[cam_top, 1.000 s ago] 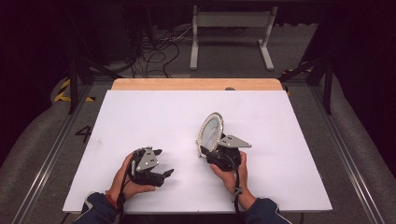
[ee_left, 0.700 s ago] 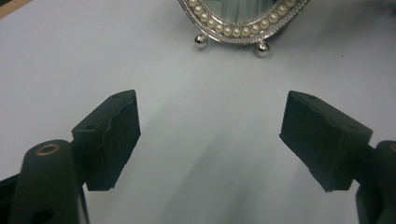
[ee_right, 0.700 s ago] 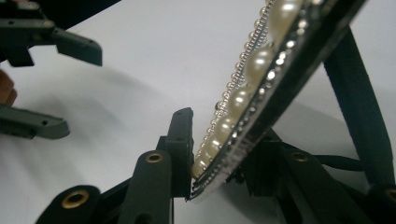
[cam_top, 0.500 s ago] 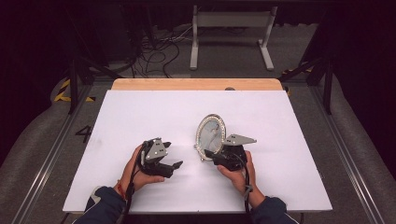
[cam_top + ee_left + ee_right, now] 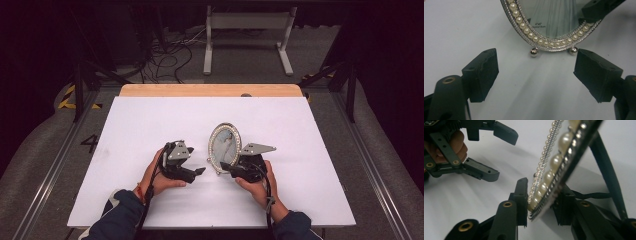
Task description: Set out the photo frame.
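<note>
Both hands rest low on the table (image 5: 150, 125), grippers pointing inward. The right gripper (image 5: 226, 165) pinches the frame's (image 5: 224, 145) right rim, jaws having just widened slightly. The left gripper (image 5: 199, 171) gapes empty just left. The oval, pearl-edged frame stands mid-table; the left gripper view shows its ball feet (image 5: 533, 52)

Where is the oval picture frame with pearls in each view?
High view: oval picture frame stands mid-table, beside the right tongs.
Left gripper view: its lower rim at top centre.
Right gripper view: edge-on, clamped, upper right.
Shared landmark: pearl border.
</note>
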`<state>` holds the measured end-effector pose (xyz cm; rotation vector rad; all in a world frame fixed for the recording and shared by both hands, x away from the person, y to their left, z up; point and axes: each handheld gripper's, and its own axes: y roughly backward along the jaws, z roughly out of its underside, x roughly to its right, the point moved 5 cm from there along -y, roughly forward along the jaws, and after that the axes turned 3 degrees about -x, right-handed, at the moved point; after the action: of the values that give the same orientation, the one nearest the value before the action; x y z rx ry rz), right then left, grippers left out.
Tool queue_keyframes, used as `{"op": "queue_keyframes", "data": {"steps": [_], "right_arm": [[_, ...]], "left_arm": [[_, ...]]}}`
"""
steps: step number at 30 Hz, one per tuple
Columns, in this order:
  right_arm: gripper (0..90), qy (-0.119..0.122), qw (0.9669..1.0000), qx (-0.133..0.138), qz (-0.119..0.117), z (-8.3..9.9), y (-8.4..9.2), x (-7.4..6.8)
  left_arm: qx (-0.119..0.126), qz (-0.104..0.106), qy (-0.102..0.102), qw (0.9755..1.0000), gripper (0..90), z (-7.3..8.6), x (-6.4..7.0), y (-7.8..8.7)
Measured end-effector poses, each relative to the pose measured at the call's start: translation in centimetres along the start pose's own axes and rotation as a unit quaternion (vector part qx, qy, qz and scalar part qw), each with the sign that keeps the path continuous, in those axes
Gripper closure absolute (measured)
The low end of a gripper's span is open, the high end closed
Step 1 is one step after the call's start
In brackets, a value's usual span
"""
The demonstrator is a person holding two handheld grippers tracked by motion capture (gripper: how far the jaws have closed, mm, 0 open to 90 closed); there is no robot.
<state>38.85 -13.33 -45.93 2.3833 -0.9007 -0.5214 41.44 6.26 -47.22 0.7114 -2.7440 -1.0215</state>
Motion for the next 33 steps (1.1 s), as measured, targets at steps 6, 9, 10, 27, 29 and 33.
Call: {"op": "queue_keyframes", "data": {"steps": [6,9,10,27,29,33], "right_arm": [[63.1,0.023,0.9994,0.009,0.025,0.0,0.7,-0.5],[60.7,0.031,0.9989,0.016,0.032,0.2,1.3,-0.8],[60.2,0.031,0.9988,0.017,0.034,0.2,1.4,-0.8],[73.1,0.019,0.9947,0.075,0.067,0.9,4.5,-1.3],[75.7,0.017,0.9941,0.079,0.072,0.8,4.7,-1.2],[76.9,0.016,0.9944,0.078,0.07,0.7,4.5,-1.1]], "left_arm": [[0.014,0.006,0.013,0.9998,21.0,-1.0,-0.7,-0.7],[0.02,0.007,0.017,0.9996,22.7,-1.5,-1.1,-1.2],[0.022,0.012,0.02,0.9995,24.3,-1.7,-1.2,-1.4],[0.025,0.067,0.022,0.9972,27.1,-3.2,-1.7,-3.9],[0.029,0.078,0.016,0.9964,30.1,-3.3,-1.6,-4.0],[0.03,0.078,0.009,0.9965,30.2,-3.3,-1.4,-4.0]]}}
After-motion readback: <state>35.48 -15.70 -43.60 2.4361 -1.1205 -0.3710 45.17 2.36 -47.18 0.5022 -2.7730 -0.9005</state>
